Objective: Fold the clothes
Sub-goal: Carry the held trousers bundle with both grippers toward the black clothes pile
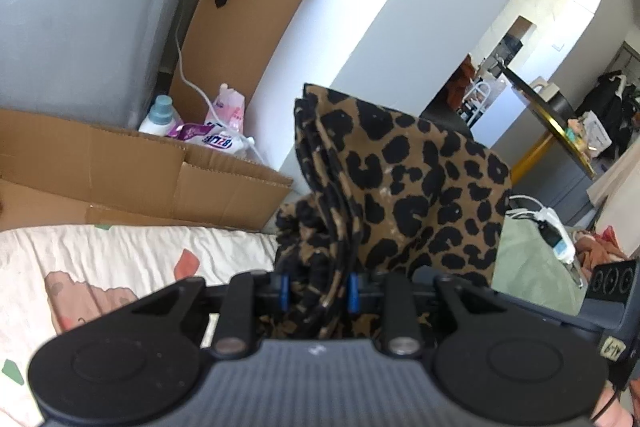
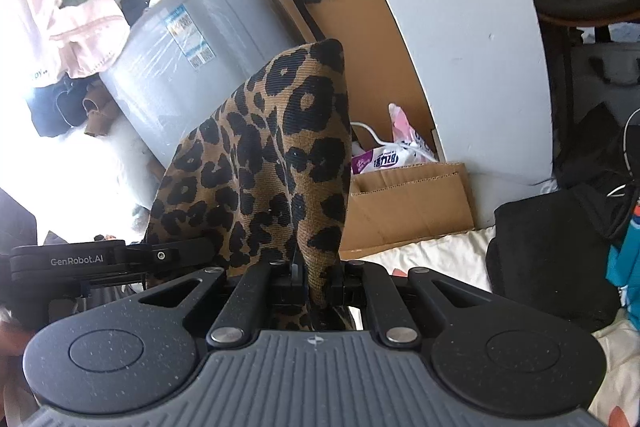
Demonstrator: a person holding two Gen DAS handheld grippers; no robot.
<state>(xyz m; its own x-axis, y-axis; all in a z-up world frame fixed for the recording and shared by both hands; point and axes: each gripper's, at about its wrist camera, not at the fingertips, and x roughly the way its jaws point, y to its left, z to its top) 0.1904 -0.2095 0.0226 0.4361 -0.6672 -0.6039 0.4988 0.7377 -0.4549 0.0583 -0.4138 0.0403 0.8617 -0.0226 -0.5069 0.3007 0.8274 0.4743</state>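
Note:
A leopard-print garment (image 1: pixel 404 187) hangs bunched between both grippers, lifted above the bed. My left gripper (image 1: pixel 318 291) is shut on a thick gathered fold of it, the cloth standing up past the blue-edged pads. In the right wrist view the same leopard-print garment (image 2: pixel 276 163) rises as a peak from my right gripper (image 2: pixel 314 283), which is shut on a thin edge of it. The left gripper's body (image 2: pixel 80 261) shows at the left edge of that view. The fingertips of both are hidden by cloth.
A bed sheet (image 1: pixel 120 259) with a pink and green pattern lies below. Behind it stand an open cardboard box (image 1: pixel 140 171) with bottles and packets, a grey appliance (image 2: pixel 192 67), a white wall (image 2: pixel 460 47) and a dark bag (image 2: pixel 552 259). A green cloth (image 1: pixel 528 263) and a charger cable lie at the right.

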